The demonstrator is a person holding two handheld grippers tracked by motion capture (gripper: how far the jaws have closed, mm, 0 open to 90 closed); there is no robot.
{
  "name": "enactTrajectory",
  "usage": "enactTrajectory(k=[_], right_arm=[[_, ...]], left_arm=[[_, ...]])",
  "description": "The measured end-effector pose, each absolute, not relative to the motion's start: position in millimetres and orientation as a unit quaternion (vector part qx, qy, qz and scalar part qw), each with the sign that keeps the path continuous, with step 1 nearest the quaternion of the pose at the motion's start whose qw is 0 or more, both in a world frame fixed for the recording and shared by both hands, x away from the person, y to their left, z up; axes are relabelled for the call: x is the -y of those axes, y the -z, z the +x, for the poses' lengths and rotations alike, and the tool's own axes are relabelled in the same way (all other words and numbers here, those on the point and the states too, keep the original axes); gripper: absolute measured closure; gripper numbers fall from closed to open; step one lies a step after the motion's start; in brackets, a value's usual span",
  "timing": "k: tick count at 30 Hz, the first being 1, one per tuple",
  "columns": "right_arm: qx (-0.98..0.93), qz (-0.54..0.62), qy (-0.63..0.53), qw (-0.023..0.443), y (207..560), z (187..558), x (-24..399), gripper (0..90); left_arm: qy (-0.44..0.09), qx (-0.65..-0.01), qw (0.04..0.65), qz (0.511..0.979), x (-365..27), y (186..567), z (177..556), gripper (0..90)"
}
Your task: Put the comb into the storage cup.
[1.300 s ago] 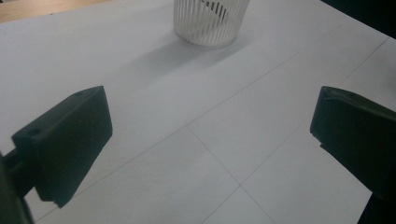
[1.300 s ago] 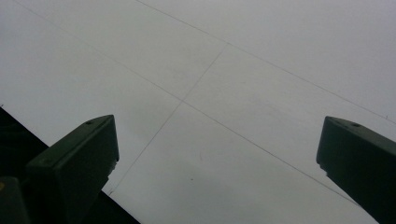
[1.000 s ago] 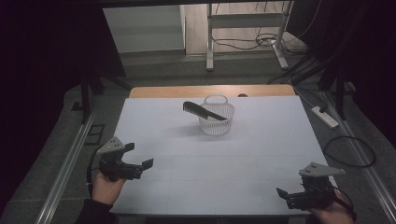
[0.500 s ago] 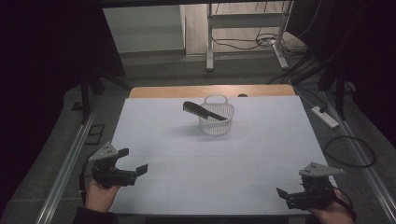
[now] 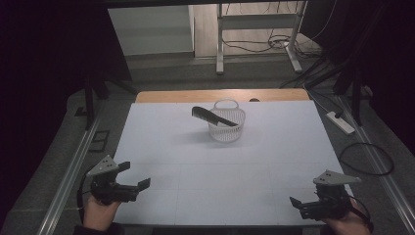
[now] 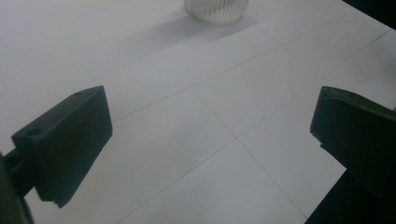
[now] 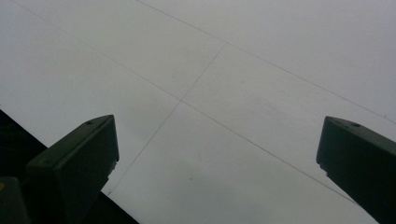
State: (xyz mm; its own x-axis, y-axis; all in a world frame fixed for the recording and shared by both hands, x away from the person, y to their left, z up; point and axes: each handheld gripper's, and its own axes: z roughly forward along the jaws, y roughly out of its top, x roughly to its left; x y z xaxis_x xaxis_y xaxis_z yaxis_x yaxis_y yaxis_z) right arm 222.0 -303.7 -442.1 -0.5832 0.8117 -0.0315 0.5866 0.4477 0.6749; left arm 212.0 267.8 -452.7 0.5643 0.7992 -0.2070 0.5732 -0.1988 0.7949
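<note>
On the far middle of the white desk (image 5: 195, 161) sits a small white basket (image 5: 226, 128), upright, with a loop handle at its back rim. A black comb (image 5: 211, 116) lies tilted across it: one end rests inside the basket, the other sticks out past the rim to the left and up. Basket's ribbed lower wall (image 6: 215, 10) shows at the top edge of the left gripper view, casting a soft shadow toward the camera.

Left claw (image 5: 134, 176) hovers at the near left corner of the desk, held by a hand (image 5: 100, 210) coming in from the bottom edge. Jaws spread wide, nothing between them; in the left gripper view only bare desk surface with thin seam lines sits in the gap. It points toward the desk's middle, well apart from the basket.

Right claw (image 5: 293, 203) is at the near right corner, held by the other hand (image 5: 350, 223), pointing left along the near edge. Jaws also spread wide and empty; the right gripper view shows plain desk and seam lines between them, with the dark desk edge at lower left.

Both claws are well apart from each other and from the basket and comb. Neither touches anything.

Beyond the desk: a wood strip (image 5: 220, 95) along the far edge, and a power strip (image 5: 340, 122) on the floor to the right.
</note>
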Motion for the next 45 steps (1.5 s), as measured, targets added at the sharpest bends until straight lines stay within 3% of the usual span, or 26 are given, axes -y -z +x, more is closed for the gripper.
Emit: enactTrajectory(k=[45], right_arm=[[-0.818,0.442,-0.315,0.189,441.2,222.6,306.6,0.0]], left_arm=[[-0.150,-0.472,0.393,0.775,-273.4,458.0,175.8,0.0]])
